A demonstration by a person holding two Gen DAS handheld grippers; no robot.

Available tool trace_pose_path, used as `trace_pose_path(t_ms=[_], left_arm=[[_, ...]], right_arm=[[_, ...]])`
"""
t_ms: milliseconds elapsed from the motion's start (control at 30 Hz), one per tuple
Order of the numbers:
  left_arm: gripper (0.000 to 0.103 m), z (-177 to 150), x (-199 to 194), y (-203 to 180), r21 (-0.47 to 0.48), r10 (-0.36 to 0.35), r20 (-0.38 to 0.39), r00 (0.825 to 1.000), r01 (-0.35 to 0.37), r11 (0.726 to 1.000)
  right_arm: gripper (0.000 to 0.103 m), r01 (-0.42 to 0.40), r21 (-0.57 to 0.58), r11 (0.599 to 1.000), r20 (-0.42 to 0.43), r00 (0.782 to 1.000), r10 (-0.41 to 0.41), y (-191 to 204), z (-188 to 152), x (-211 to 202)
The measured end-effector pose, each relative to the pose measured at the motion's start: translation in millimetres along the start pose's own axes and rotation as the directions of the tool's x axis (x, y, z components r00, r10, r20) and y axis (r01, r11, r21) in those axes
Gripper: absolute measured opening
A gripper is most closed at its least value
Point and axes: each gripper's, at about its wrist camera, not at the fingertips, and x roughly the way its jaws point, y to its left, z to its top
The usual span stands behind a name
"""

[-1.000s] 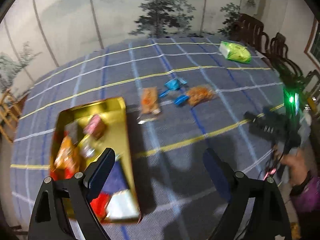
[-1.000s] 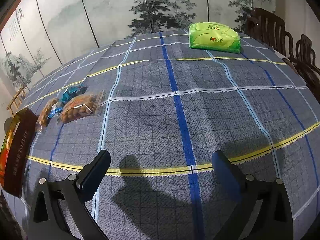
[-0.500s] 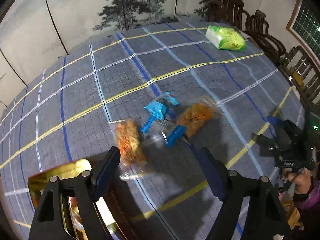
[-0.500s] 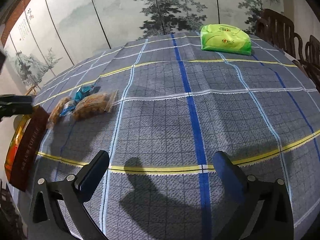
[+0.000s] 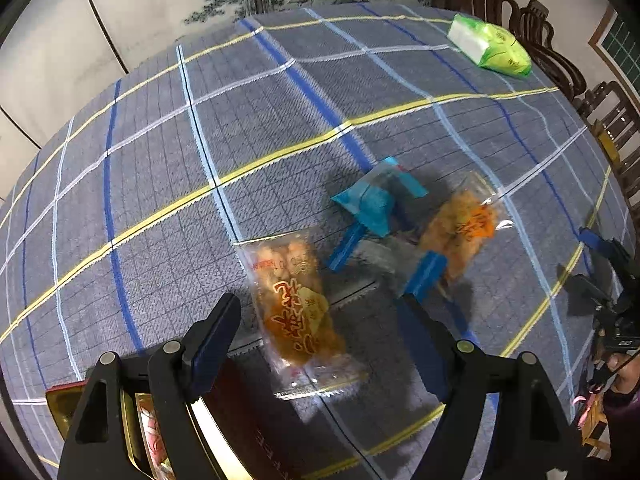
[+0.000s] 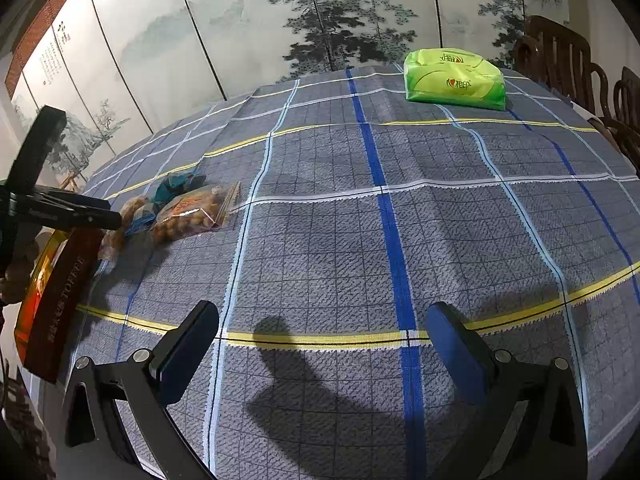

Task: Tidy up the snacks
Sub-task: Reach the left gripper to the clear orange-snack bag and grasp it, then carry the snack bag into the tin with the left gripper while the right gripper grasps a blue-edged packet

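Starting at the far left, the gold toffee tin (image 5: 68, 412) sits on the table (image 5: 168, 168) with a few snacks already inside, and it is my landmark for everything here. A second ago the left gripper (image 5: 320, 324) was right above the tin; now it has swung off to the right of the tin and dipped lower. Its jaws are a bit less wide than they were, but they are open and nothing is pinched in them. Just right of the tin, and straight under those open jaws, lies a clear bag of orange snacks (image 5: 298, 308). This is my guess, but that bag looks like the next one to be picked up and put in the tin. A little further right of the tin lie two blue packets (image 5: 370, 204), touching each other, and next to them a second orange snack bag (image 5: 460, 228). Those three also wait on the table. Much further from the tin, at the far side of the table, sits a green tissue pack (image 6: 454, 80). The right gripper (image 6: 320, 352) is well to the right of the tin. It has not moved, its jaws are wide open, and it holds nothing, with only checked cloth under it.
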Motion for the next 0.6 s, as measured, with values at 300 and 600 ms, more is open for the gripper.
trace_pose_path(t_ms=[300, 600], left_arm=[[0.034, -4.7, 12.1, -1.0, 0.012, 0.047, -0.012, 0.999, -0.047, 0.999], [0.034, -57.5, -41.5, -22.5, -0.223, -0.034, 0.103, 0.994, 0.056, 0.973]], right_arm=[[0.103, 0.0, 0.0, 1.0, 0.0, 1.0, 0.0, 0.0, 0.3, 0.4], [0.103, -0.004, 0.005, 1.0, 0.002, 1.0, 0.004, -0.4, 0.3, 0.1]])
